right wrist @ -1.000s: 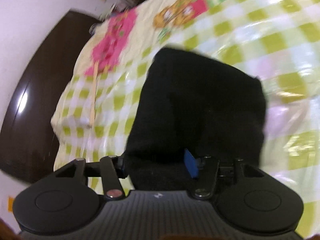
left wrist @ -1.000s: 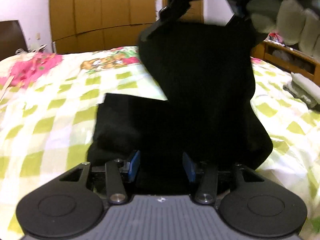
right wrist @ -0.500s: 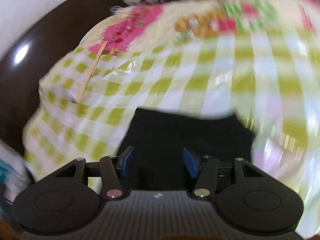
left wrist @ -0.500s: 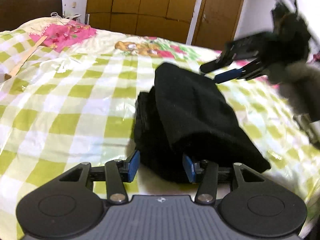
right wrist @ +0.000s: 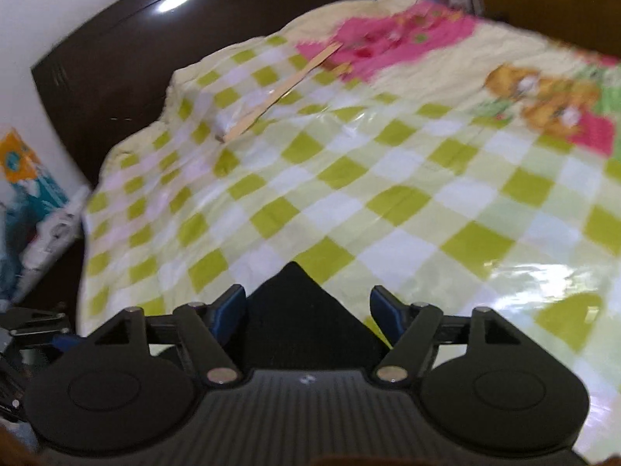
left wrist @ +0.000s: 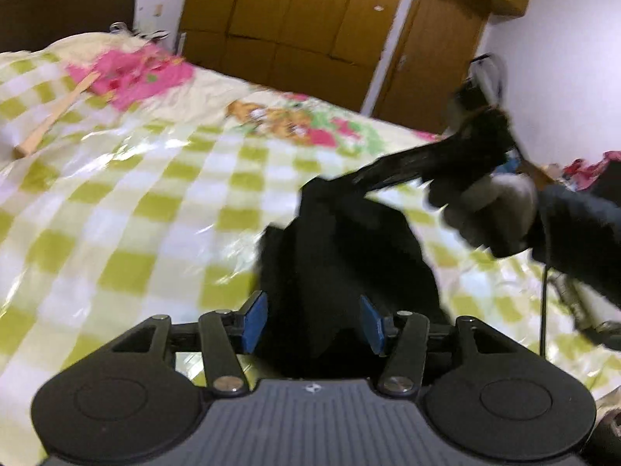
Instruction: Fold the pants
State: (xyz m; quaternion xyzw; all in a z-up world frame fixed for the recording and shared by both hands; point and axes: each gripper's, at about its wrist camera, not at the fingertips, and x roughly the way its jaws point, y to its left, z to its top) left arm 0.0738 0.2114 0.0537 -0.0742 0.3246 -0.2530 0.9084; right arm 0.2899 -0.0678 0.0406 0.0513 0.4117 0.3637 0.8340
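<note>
The black pants [left wrist: 345, 256] lie folded in a thick bundle on the green-and-white checked bedspread [left wrist: 136, 202]. My left gripper [left wrist: 313, 324] is open, its blue pads either side of the bundle's near end without closing on it. My right gripper [right wrist: 307, 314] is open, with a corner of the pants [right wrist: 299, 310] between its blue pads. In the left wrist view the right gripper and the gloved hand holding it [left wrist: 485, 194] sit blurred over the far end of the pants.
A wooden stick [right wrist: 279, 89] lies on the bed near the pink print [right wrist: 388, 46]. A dark headboard [right wrist: 101, 66] stands behind the bed, and wooden wardrobes [left wrist: 310, 19] line the far wall. Clutter sits beside the bed at the left of the right wrist view [right wrist: 31, 202].
The right gripper let the raised half of the pants down onto the lower half and opened. The pants now lie as a bundle. Both cameras have swung, and the right gripper hovers at the far end.
</note>
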